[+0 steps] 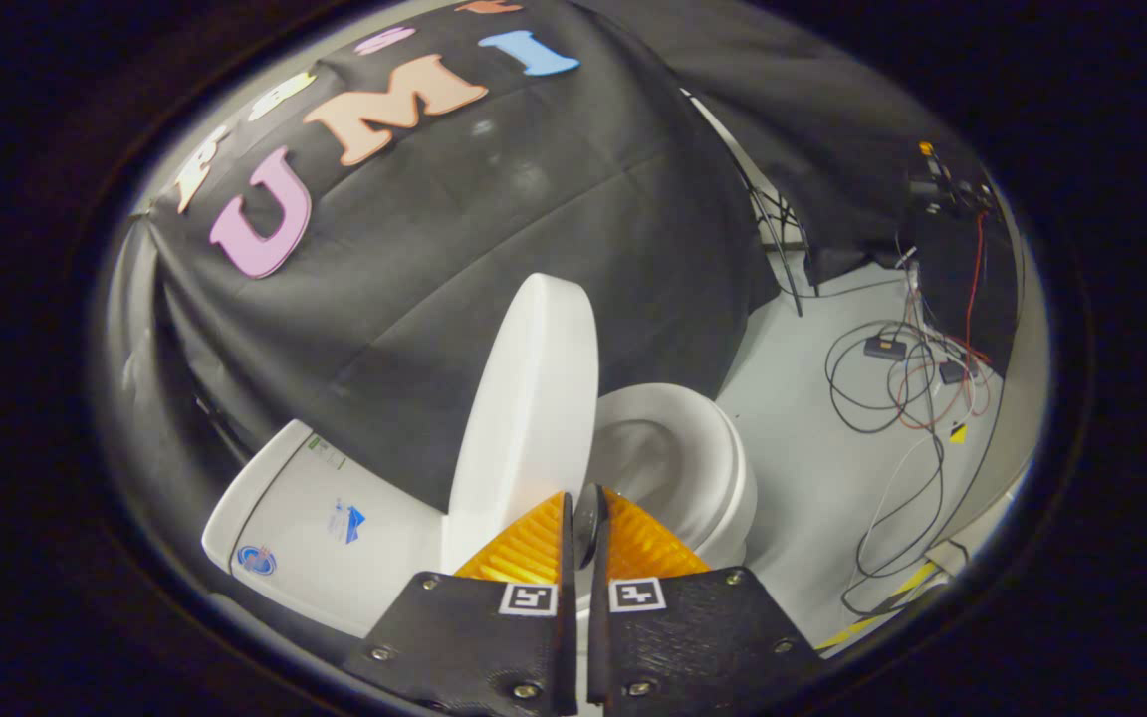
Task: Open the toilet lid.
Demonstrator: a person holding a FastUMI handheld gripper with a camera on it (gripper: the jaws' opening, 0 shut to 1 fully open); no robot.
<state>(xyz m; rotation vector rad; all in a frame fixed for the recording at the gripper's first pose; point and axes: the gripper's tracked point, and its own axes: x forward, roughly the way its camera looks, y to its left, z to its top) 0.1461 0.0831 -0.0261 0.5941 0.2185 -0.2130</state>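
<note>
The white toilet lid stands raised, close to upright, leaning toward the tank. Its front rim runs down into the narrow gap between my fingers. My gripper is shut on that rim, one finger on each face of the lid. To the right of the lid the white seat and bowl lie uncovered, just beyond my fingertips.
The tank's flat top carries a few stickers. Black cloth hangs close behind the toilet. On the grey floor to the right lie loose cables with small boxes, and a stand's legs rise further back.
</note>
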